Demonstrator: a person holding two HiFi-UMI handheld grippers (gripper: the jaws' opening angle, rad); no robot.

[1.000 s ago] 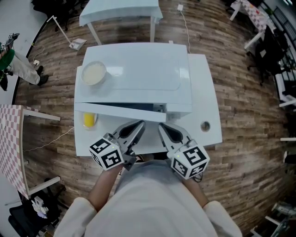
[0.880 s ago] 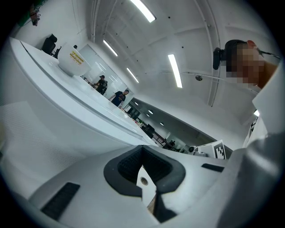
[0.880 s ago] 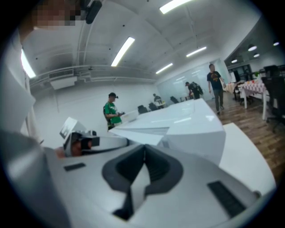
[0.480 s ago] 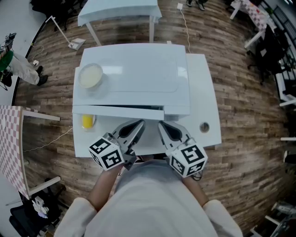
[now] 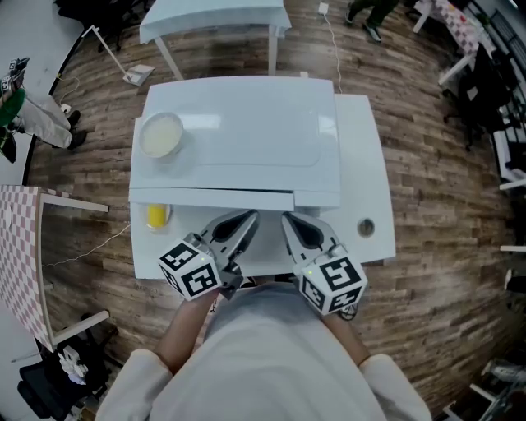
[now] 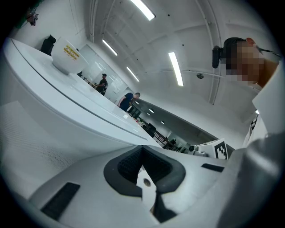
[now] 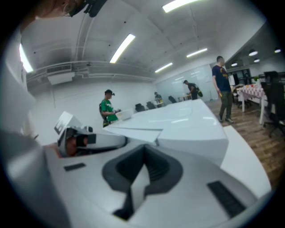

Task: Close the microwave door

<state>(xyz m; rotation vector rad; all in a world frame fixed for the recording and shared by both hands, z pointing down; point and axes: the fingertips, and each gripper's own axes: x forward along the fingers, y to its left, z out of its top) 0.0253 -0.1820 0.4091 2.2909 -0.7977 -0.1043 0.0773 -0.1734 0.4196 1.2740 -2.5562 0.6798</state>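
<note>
A white microwave (image 5: 238,140) stands on a white table (image 5: 362,140), seen from above in the head view. Its door (image 5: 212,198) lies almost flush along the front edge. My left gripper (image 5: 246,219) and right gripper (image 5: 288,222) sit side by side just in front of the door, tips toward it, both shut and holding nothing. In the left gripper view the microwave (image 6: 67,116) rises close ahead of the shut left gripper (image 6: 141,150). From the right gripper view, the microwave's corner (image 7: 187,129) lies just past the shut right gripper (image 7: 143,150).
A white bowl (image 5: 161,134) rests on the microwave's top at the left. A yellow object (image 5: 156,215) stands on the table left of the door. A second white table (image 5: 214,20) is behind, a checkered table (image 5: 16,263) to the left. People stand farther off.
The door has swung in from slightly ajar at its left end to nearly flush with the microwave's front. Both grippers have stayed almost where they were.
</note>
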